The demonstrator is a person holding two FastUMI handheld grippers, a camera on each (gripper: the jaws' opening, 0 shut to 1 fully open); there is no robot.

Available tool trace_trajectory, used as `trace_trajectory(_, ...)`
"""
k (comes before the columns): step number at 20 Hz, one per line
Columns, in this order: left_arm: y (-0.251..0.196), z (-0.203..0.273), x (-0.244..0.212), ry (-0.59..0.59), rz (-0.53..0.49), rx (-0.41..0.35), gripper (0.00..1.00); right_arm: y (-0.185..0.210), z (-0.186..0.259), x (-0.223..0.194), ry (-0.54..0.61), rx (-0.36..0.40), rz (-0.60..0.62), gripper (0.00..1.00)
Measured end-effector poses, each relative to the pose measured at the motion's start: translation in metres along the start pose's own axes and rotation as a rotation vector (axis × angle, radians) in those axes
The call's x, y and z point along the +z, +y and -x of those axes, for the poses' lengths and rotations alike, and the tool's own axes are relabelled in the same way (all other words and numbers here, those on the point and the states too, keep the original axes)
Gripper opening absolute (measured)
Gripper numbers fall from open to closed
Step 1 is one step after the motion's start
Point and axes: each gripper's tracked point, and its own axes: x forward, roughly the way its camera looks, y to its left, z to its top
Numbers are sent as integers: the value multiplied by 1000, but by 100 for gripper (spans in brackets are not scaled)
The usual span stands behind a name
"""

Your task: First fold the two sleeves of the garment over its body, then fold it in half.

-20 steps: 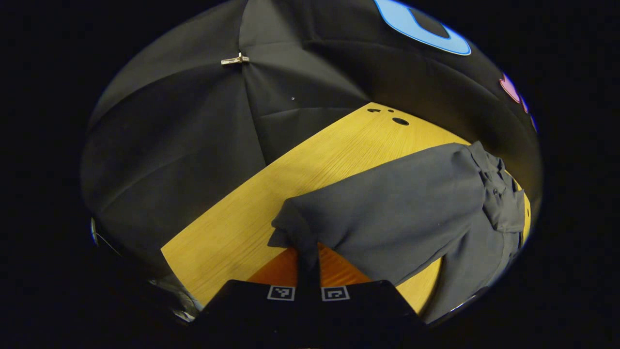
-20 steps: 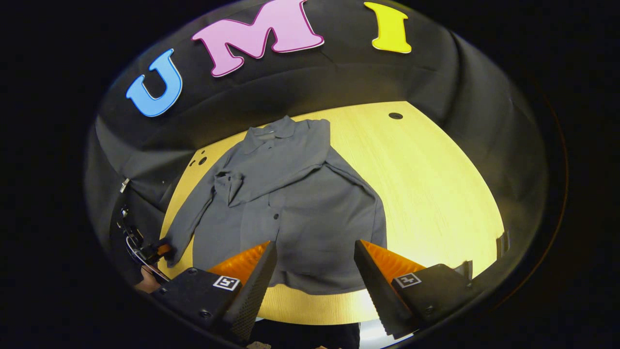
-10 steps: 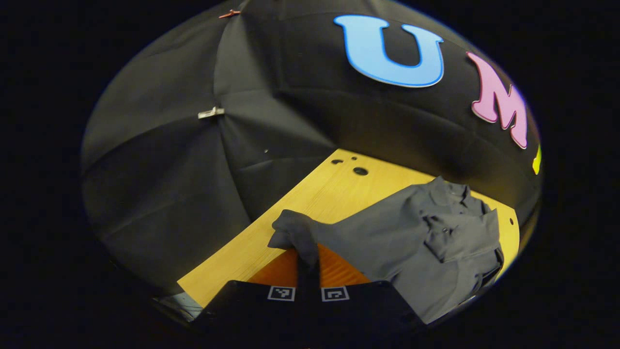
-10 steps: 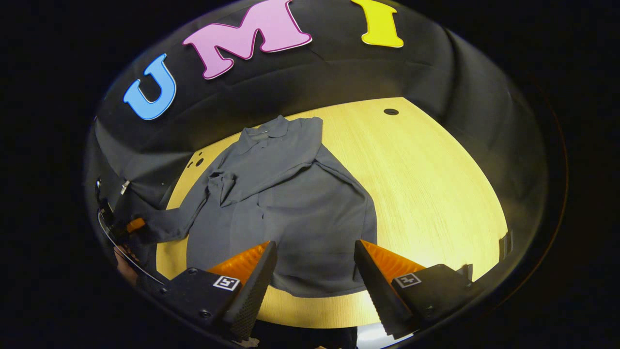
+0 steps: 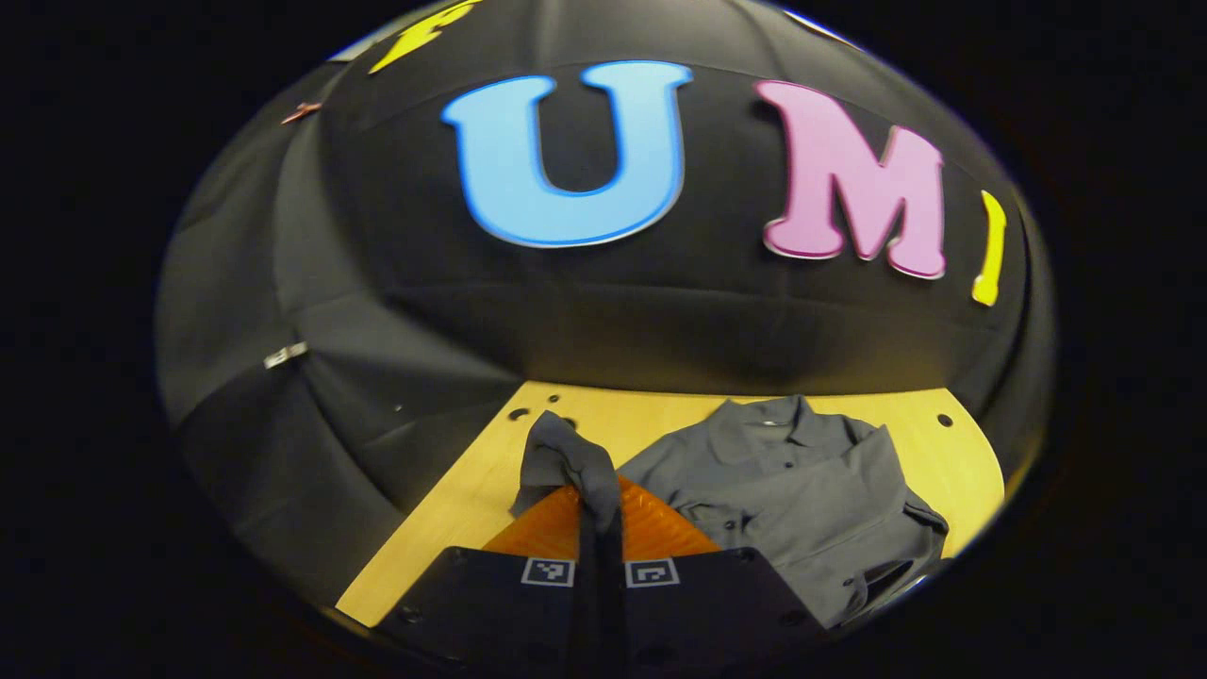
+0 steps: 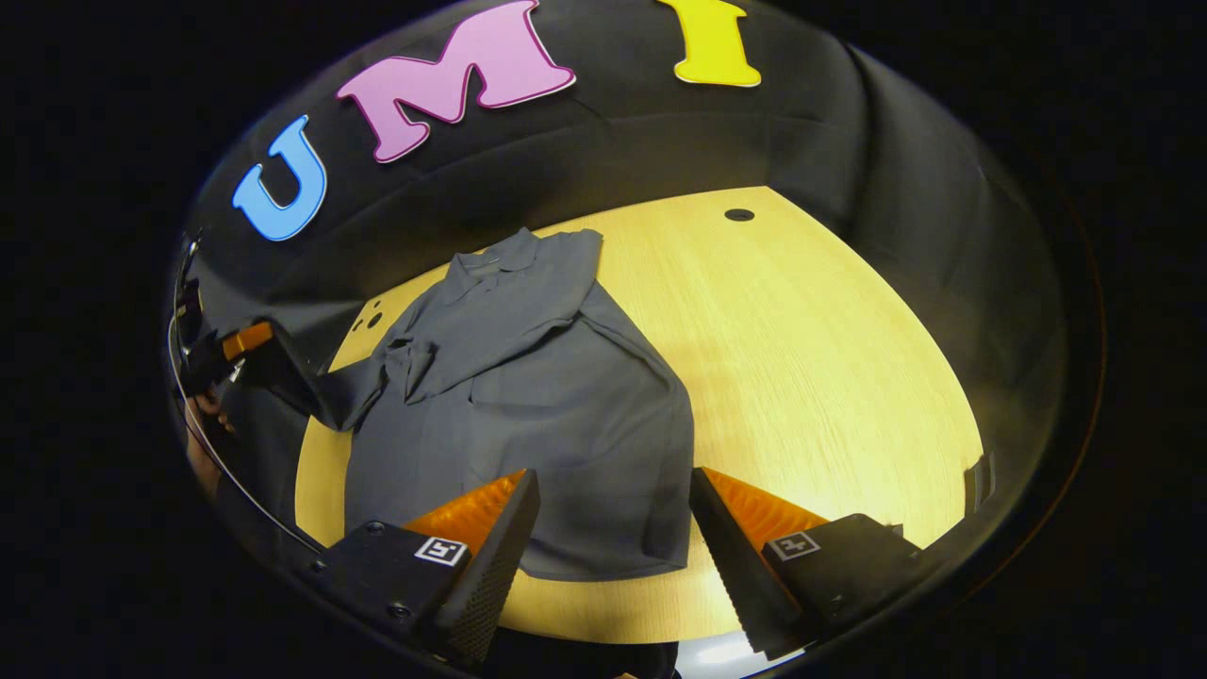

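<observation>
A grey shirt lies on the yellow wooden table, collar toward the booth's black wall and hem toward the near edge. One sleeve is already folded across the chest. The other sleeve is pulled out to the side and lifted off the table — its cuff is clamped between the closed orange fingers of the left gripper, the cloth bunching up over their tips. In the right gripper view that gripper shows small and dim at the left edge, seemingly well above the table (a hand behind it is barely visible). The right gripper hovers over the shirt's hem, fingers spread wide apart, holding nothing.
</observation>
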Motion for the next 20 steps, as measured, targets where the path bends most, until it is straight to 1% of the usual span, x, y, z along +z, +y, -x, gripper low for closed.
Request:
trace_trajectory(2, -46, -5, 10, -18, -36, -73, 5, -11, 1, -5, 10, -9, -12, 99)
trace_trajectory(5, -108, -14, 16, -13, -26, -168, 5, -31, 1, -7, 16, -25, -39, 99)
trace_trajectory(8, -159, -24, 13, 4, -11, -241, 5, -49, 2, -5, 19, -34, -66, 99)
trace_trajectory(11, -207, -35, 8, 27, -23, -310, 5, -61, 0, -2, 19, -33, -80, 99)
trace_trajectory(16, -282, -54, -7, 83, 15, -424, 5, -73, -8, -3, 48, -30, -80, 99)
trace_trajectory(20, -314, -73, -32, 144, -5, -445, 5, -74, -16, -2, 69, -15, -82, 99)
